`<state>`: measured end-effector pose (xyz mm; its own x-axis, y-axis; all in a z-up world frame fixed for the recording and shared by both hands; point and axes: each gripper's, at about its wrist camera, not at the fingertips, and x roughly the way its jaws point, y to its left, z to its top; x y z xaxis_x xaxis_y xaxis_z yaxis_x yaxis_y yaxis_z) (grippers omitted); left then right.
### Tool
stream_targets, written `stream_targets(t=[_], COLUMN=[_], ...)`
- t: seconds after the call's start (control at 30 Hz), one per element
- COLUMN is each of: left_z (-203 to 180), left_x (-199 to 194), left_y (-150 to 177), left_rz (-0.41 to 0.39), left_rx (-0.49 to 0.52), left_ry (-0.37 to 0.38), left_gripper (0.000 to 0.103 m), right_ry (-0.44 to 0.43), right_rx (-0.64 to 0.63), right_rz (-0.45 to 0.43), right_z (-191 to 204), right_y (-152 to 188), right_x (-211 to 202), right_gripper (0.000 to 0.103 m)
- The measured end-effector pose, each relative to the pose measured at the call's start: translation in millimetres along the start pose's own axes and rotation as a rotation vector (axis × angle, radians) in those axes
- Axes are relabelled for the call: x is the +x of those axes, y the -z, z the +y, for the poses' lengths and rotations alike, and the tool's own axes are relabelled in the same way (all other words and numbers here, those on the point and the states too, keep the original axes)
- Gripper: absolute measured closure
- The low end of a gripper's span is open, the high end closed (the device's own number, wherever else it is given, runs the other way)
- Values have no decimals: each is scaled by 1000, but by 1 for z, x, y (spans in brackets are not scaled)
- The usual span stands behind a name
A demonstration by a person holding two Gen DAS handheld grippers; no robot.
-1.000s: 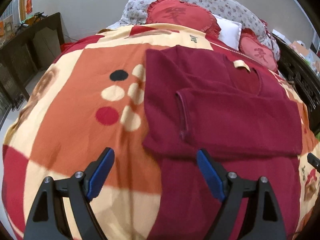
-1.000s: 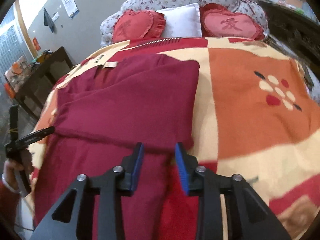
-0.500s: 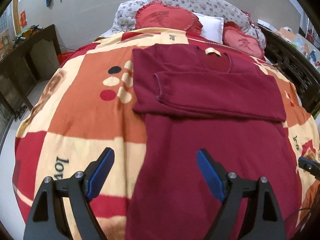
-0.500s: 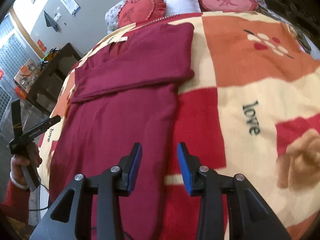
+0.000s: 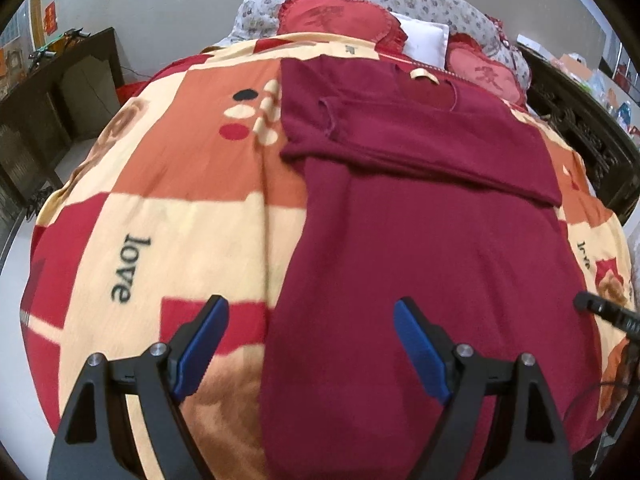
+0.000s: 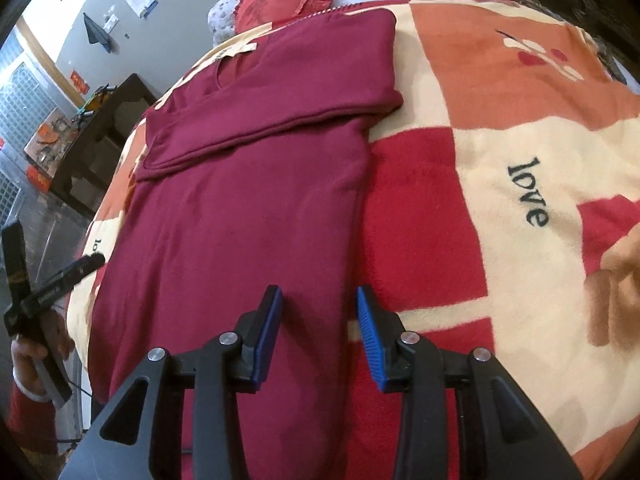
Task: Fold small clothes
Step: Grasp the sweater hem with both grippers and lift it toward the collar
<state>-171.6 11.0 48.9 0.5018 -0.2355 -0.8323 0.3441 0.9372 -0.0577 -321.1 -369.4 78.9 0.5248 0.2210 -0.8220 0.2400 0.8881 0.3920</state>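
1. Both grippers have pulled back from the folded sleeves toward the hem end of the maroon sweater (image 5: 420, 248), which lies flat on the bed's patchwork blanket (image 5: 168, 208). Its collar points to 12 o'clock, toward the pillows (image 5: 336, 20).
2. The sleeves are already laid across the chest as a band (image 5: 432, 148). I judge the sleeve fold done and the bottom-up fold next.
3. The left gripper (image 5: 310, 344) hovers with its fingers wide and nothing between them. It straddles the sweater's left edge near the hem.
4. The right gripper (image 6: 320, 334) stands at a middling gap and is not pressing on cloth. The sweater's right edge runs between its fingers (image 6: 370, 332).
5. Against a second ago, the sleeve band sits farther toward 12 o'clock in both views and much more of the lower body shows. The right fingers have also widened slightly.
6. In the right view, a hand (image 6: 38, 344) at 9 o'clock carries the left gripper.
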Motion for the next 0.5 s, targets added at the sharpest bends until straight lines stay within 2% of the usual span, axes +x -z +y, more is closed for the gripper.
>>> stream_targets(t=[0.07,0.13,0.2,0.27,0.33,0.37,0.43,0.47,0.5], left_z=[4,10,16,23,29,30,32,33,33], left_x=[-1,-2,-4,-11,-16,-17,-17,-18,-18], left_y=[5,11,15,19,23,24,27,28,31], left_rz=[7,21,36,30,16,21,51,61,68], left_rx=[-9,-24,-37,-58,-83,-89,-91,-90,-91], left_ry=[14,30,40,54,70,76,98,102,105], left_gripper=[15,15,15,15,15,15,15,15,15], right_ry=[-27,7,4,-12,-49,-38,-27,-55,-90], right_rx=[-29,-74,-70,-11,36,23,-11,-27,-35], right_rz=[-1,-7,-30,-69,-53,-46,-33,-21,-9], right_z=[5,9,4,-11,-19,-15,-4,1,6], right_y=[1,4,5,6,6,7,8,11,15], right_x=[1,4,-3,-16,-20,-22,-31,-39,-44], right_gripper=[41,70,70,70,70,70,66,64,58])
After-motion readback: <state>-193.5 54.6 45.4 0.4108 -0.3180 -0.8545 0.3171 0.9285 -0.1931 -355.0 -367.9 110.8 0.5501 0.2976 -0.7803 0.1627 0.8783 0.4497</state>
